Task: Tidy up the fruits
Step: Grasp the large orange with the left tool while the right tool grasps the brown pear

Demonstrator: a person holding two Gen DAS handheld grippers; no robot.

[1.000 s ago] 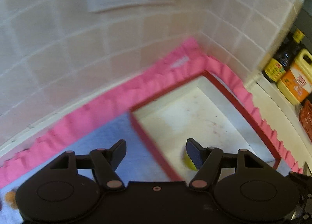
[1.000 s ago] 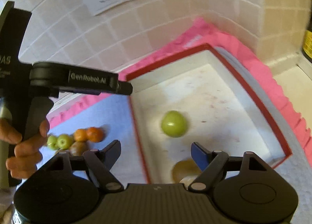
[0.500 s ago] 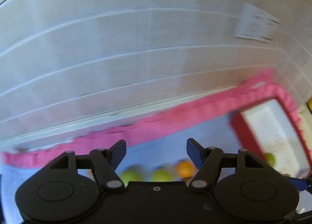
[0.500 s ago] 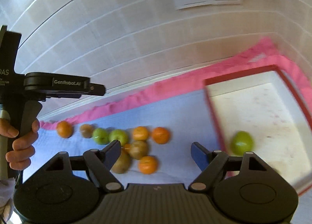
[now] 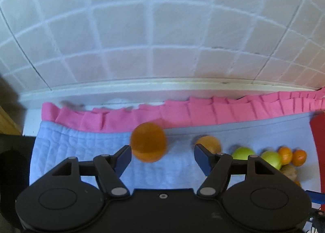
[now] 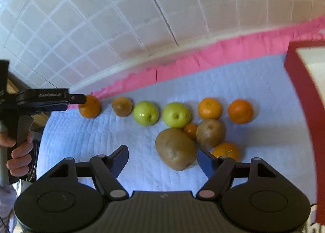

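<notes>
Left gripper [image 5: 161, 152] wide open, orange [image 5: 148, 141] seemingly between fingers; right gripper [image 6: 162, 156] open, empty

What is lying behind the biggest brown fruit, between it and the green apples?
Behind the big brown fruit a small orange shows, wedged against a second brown fruit. Its lower part is covered.

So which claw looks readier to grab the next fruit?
Probably the left claw: it is open with the round orange fruit almost between its fingers. The right claw, also open, sits just short of the big brown kiwi.
</notes>
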